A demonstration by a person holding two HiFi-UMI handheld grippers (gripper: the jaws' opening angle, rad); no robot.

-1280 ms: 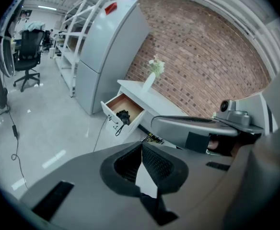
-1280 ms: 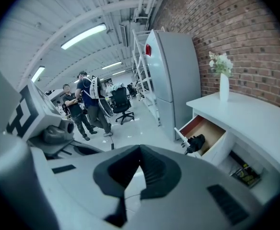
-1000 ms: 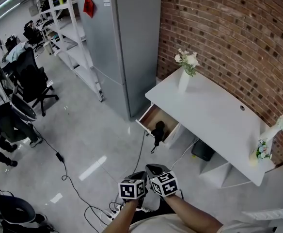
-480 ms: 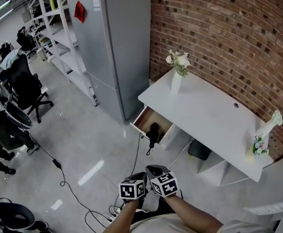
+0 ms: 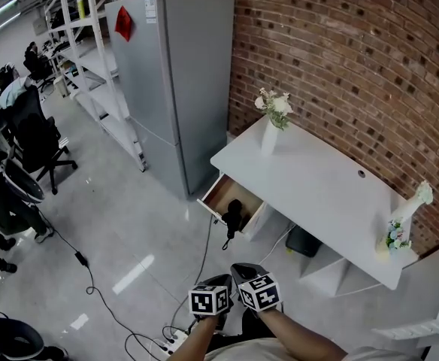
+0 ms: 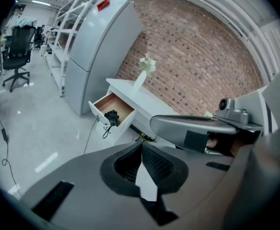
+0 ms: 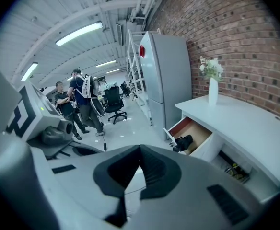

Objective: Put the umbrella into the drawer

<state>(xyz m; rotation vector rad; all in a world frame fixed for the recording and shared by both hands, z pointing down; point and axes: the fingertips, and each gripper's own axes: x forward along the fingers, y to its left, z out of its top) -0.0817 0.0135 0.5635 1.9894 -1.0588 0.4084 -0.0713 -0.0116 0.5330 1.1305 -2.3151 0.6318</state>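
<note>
Bottom middle of the head view: the left gripper point(image 5: 219, 280) and right gripper point(image 5: 242, 268) sit side by side, nearly touching. Both have their jaws squeezed fully together, with nothing between them. Just past them a thin cable point(image 5: 204, 250) runs over the shiny grey floor point(image 5: 129, 224) toward the white desk point(image 5: 325, 186) in the middle of the frame. The drawer point(image 5: 213, 190) at the desk's left end is pulled out, and the black folded umbrella point(image 5: 233, 214) is lying inside it, with a strap dangling over the front edge. On the desk, a white vase of flowers point(image 5: 270, 126) stands at the far left corner and another vase point(image 5: 398, 224) at the right end. Behind that, a grey fridge point(image 5: 174, 74) is at upper left, next to the brick wall point(image 5: 355, 43).
</note>
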